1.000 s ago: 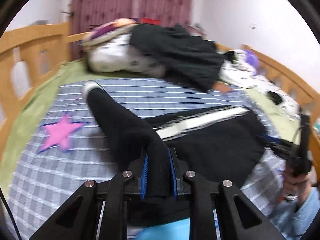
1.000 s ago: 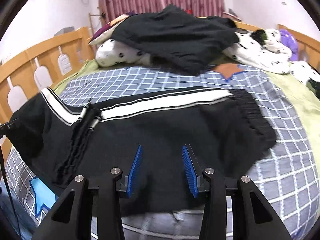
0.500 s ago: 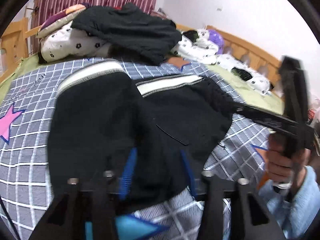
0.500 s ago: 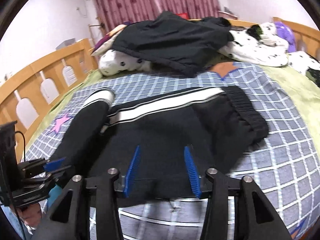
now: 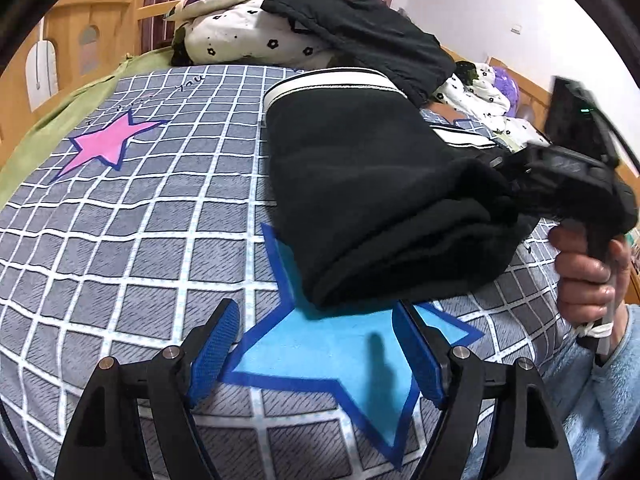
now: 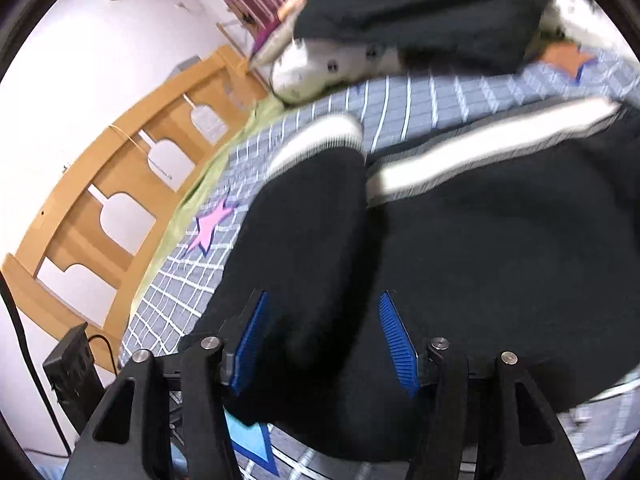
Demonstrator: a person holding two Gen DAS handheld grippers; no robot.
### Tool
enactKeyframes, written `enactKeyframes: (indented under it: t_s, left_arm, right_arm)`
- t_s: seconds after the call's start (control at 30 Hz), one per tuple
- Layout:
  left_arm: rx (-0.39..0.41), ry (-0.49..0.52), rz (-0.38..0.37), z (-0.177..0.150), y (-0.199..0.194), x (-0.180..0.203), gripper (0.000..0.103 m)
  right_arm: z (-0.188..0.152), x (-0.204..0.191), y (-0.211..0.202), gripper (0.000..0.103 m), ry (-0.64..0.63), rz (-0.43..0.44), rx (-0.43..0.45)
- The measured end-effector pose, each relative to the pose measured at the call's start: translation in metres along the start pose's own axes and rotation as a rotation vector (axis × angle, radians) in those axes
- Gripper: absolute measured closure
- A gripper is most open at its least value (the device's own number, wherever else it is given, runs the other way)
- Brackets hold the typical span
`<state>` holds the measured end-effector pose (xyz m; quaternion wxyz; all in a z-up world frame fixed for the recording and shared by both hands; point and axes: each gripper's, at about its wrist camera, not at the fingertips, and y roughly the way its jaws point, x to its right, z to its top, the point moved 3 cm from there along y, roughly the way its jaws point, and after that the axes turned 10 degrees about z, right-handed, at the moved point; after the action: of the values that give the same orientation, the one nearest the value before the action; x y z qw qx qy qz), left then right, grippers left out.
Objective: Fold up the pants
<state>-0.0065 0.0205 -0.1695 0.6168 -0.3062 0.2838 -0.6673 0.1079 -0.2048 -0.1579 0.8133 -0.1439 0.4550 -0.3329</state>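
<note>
Left wrist: folded black pants (image 5: 360, 200) on checked bed (image 5: 140, 240); left tool (image 5: 316, 354) released, empty, over blue star (image 5: 340, 360); right tool (image 6: 326, 342) released above pants.

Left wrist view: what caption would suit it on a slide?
Open left gripper hovers over a blue star beside folded black pants on a checked bedspread.
</note>
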Motion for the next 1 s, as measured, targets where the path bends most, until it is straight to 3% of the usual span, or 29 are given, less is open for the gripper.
enactKeyframes:
  t_s: [0.07,0.13,0.23,0.4,0.53,0.67,0.8,0.9,1.0]
  left_arm:
    - [-0.011,-0.001,-0.028,0.002,0.008,0.010,0.026]
    - [-0.025,-0.012,-0.028,0.003,0.017,0.021,0.026]
    - [0.003,-0.017,-0.050,0.007,0.024,0.039,0.026]
    - [-0.022,0.018,-0.092,0.014,0.035,0.082,0.026]
    - [-0.020,0.109,0.101,0.020,0.052,0.112,0.026]
    - [-0.020,0.151,0.132,0.022,0.051,0.122,0.025]
    - [-0.035,0.101,0.016,0.029,0.043,0.124,0.024]
    - [-0.053,0.102,-0.038,0.029,0.042,0.129,0.026]
    - [-0.070,0.113,-0.046,0.024,0.044,0.128,0.026]
  right_arm:
    - [-0.002,0.000,0.016,0.080,0.027,0.056,-0.071]
    - [0.006,-0.011,0.007,0.090,-0.024,0.083,-0.060]
    - [0.027,-0.033,-0.030,0.092,-0.136,0.123,0.028]
    - [0.059,-0.039,-0.080,0.092,-0.259,0.091,0.117]
    - [0.072,-0.015,-0.103,0.093,-0.263,0.041,0.163]
    - [0.082,0.017,-0.153,0.094,-0.256,0.009,0.267]
    - [0.081,0.068,-0.205,0.094,-0.264,-0.165,0.389]
    - [0.070,0.129,-0.198,0.094,-0.144,-0.275,0.326]
    - [0.049,0.171,-0.159,0.093,-0.087,-0.417,0.125]
